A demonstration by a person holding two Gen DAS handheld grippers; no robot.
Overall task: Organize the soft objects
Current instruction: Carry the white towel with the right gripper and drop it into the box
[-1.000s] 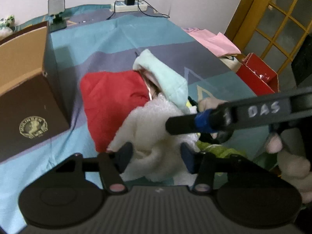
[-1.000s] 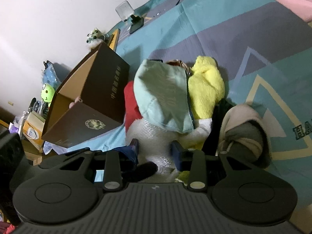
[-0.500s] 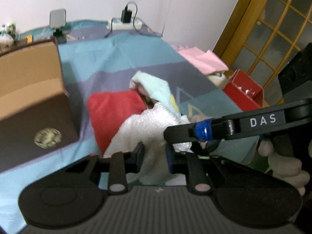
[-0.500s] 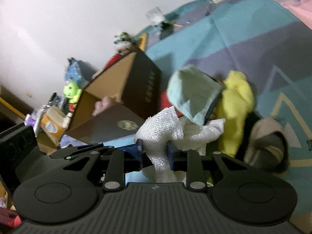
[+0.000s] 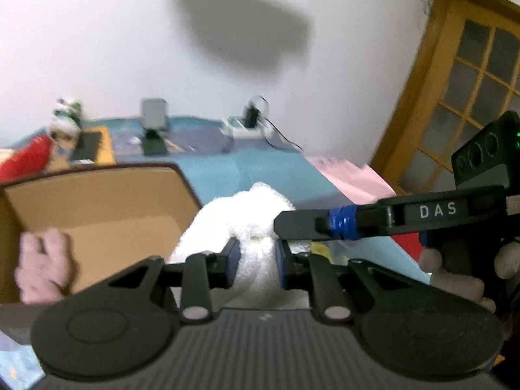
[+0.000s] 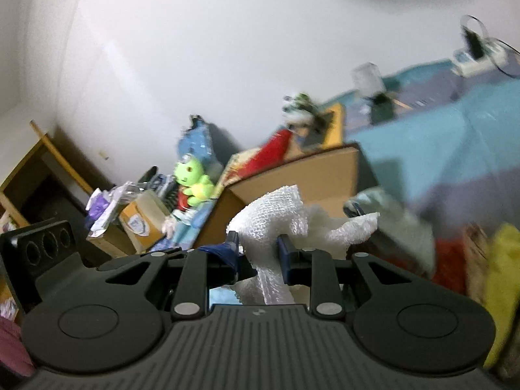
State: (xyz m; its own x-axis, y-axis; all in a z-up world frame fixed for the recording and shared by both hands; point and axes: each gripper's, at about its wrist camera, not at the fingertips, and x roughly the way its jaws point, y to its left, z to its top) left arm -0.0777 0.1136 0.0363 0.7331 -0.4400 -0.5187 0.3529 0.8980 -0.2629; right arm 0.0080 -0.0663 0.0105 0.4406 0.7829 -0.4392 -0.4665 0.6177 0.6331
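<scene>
Both grippers clamp one white fleece cloth: left gripper point(image 5: 256, 260) pinches a bunched fold, right gripper point(image 6: 258, 253) another. The cloth point(image 5: 247, 214) hangs raised between them, the open cardboard box point(image 5: 97, 201) just beyond-left. Best keep both grips firm, carry together over the box. Long axis seems to run gripper-to-gripper, loose end trailing right.

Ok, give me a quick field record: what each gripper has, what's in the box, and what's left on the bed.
left gripper: shut on the white fluffy cloth
right gripper: shut on the same white cloth
cloth: bunched between both grippers, by the box
box: cardboard, open, a pink soft thing inside
left on the bed: pale green cloth, red item, yellow plush
</scene>
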